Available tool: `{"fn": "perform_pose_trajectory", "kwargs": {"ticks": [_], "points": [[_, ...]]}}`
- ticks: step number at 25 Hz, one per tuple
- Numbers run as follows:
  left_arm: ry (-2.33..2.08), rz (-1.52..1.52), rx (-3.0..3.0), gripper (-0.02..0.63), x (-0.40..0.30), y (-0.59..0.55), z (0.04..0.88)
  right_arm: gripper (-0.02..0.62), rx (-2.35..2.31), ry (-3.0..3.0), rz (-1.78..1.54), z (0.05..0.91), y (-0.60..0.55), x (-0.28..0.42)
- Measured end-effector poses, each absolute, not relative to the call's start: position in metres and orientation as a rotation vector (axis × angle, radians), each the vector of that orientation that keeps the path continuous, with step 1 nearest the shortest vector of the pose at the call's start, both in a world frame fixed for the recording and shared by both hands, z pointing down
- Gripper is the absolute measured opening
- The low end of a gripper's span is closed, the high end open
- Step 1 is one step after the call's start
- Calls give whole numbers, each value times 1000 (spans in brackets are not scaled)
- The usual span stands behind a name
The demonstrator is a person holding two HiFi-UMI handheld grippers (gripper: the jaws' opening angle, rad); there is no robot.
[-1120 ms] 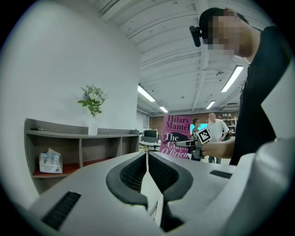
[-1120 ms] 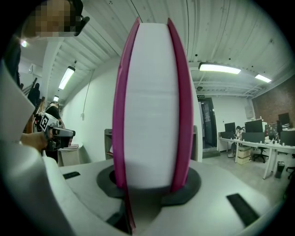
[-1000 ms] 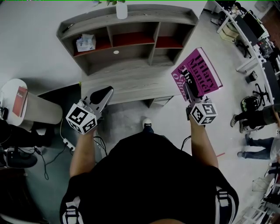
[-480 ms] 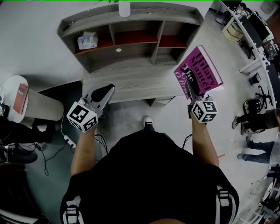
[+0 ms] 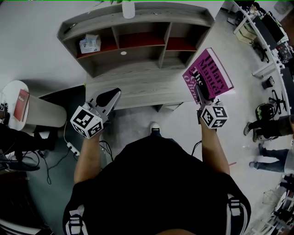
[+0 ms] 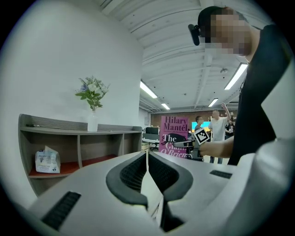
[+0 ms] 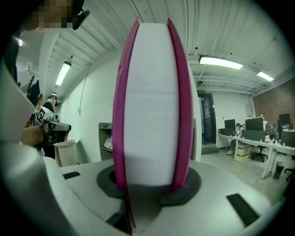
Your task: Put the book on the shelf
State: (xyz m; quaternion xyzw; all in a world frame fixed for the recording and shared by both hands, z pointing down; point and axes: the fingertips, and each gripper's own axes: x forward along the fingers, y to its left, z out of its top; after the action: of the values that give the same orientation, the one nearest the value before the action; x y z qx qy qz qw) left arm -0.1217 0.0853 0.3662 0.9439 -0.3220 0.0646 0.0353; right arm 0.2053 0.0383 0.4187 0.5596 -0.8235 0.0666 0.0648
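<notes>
A magenta book (image 5: 209, 75) with a white and black title stands up from my right gripper (image 5: 200, 93), which is shut on its lower edge. It hovers just off the right end of the grey wooden shelf (image 5: 138, 20), level with the desk top. In the right gripper view the book's white page edge (image 7: 152, 101) fills the space between the jaws of the right gripper (image 7: 150, 182). My left gripper (image 5: 107, 99) is shut and empty over the desk's front left edge. The left gripper view shows its pads (image 6: 133, 173) pressed together, with the shelf (image 6: 78, 133) and the book (image 6: 175, 133) beyond.
The shelf sits on a grey desk (image 5: 138, 87). A tissue pack (image 5: 89, 44) lies in the left compartment and a white vase (image 5: 128, 10) stands on top. A round side table (image 5: 18, 108) is at the left. Office desks (image 5: 262, 32) and people (image 5: 271, 124) are at the right.
The view shifted a little. Both grippers stay almost where they were, and the book remains gripped in the right one.
</notes>
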Motion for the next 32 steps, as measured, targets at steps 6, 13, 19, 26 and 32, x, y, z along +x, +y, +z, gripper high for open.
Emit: {"fn": "perform_pose_trajectory", "kwargs": {"ticks": [6, 13, 19, 26, 32], "points": [[-994, 201, 2891, 32, -117, 72, 367, 152, 1675, -2485, 207, 420, 23, 210], [-1005, 208, 2877, 32, -114, 52, 371, 150, 1660, -2485, 184, 422, -2, 210], [-1017, 213, 2859, 32, -110, 36, 374, 151, 1641, -2497, 200, 425, -22, 212], [-1042, 202, 2845, 32, -106, 10, 376, 152, 1619, -2505, 206, 429, -48, 214], [-1047, 204, 2849, 32, -100, -8, 375, 151, 1608, -2512, 198, 428, -70, 219]]}}
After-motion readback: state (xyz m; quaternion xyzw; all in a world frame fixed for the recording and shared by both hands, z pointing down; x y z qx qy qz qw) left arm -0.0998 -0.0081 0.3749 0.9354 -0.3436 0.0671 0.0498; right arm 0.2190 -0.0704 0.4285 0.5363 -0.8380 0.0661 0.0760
